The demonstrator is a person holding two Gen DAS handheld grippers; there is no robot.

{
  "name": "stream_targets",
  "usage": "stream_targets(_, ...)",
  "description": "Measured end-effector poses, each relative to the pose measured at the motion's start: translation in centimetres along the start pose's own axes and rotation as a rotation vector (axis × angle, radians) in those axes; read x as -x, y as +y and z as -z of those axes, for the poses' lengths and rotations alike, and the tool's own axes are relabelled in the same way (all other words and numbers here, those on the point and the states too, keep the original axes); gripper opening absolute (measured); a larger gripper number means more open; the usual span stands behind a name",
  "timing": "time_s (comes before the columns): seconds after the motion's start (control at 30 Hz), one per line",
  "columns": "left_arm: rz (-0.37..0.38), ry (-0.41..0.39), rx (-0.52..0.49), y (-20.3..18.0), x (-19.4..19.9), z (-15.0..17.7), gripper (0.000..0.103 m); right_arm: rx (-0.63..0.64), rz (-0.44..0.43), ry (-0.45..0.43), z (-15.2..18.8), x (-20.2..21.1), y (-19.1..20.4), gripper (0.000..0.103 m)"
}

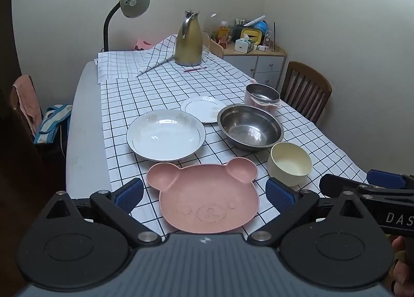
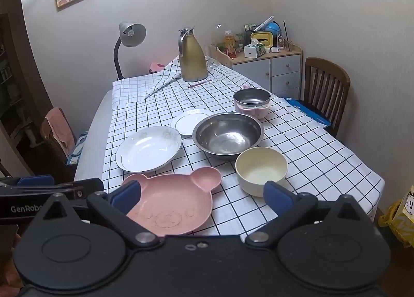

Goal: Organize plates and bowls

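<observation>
Pink bear-face plate (image 1: 207, 198) lies at 6 o'clock on the tabletop (image 1: 160, 85), untouched, beneath left hand-held gripper (image 1: 205, 195) and right hand-held gripper (image 2: 203, 195), both spread wide, holding nothing.

The steel bowl (image 1: 250, 127) is shiny metal, reflective inside, same as the small pot (image 1: 262, 92) behind it. White plate (image 1: 166, 134) and saucer (image 1: 203, 108) look like glossy glazed china. Bear plate (image 1: 204, 198) and cream bowl (image 1: 289, 164) are matt plastic. The grid cloth (image 1: 155, 85) on the counter is smooth, creased at the far end. Chair (image 1: 306, 90) is wood.
</observation>
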State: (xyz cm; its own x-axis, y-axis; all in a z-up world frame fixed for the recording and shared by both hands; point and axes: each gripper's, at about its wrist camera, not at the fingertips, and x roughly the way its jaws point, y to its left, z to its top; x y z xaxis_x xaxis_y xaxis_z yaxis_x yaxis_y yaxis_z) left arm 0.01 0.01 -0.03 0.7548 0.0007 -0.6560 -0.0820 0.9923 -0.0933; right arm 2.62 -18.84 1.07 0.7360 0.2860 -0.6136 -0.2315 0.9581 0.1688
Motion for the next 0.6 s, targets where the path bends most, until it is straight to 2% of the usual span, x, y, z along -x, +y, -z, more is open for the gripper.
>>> stream_targets(0.33,0.014,0.002,0.004,0.1,-0.2,0.0,0.101,0.005,0.012,-0.005,-0.1,0.0,0.4,0.101)
stream_targets(0.37,0.005,-0.004,-0.002,-0.1,-1.1,0.2,0.101,0.005,0.013,-0.006,-0.2,0.0,0.4,0.101)
stream_targets(0.6,-0.004,0.000,-0.001,-0.7,-0.9,0.1,0.101,0.006,0.013,-0.007,-0.2,-0.1,0.4,0.101)
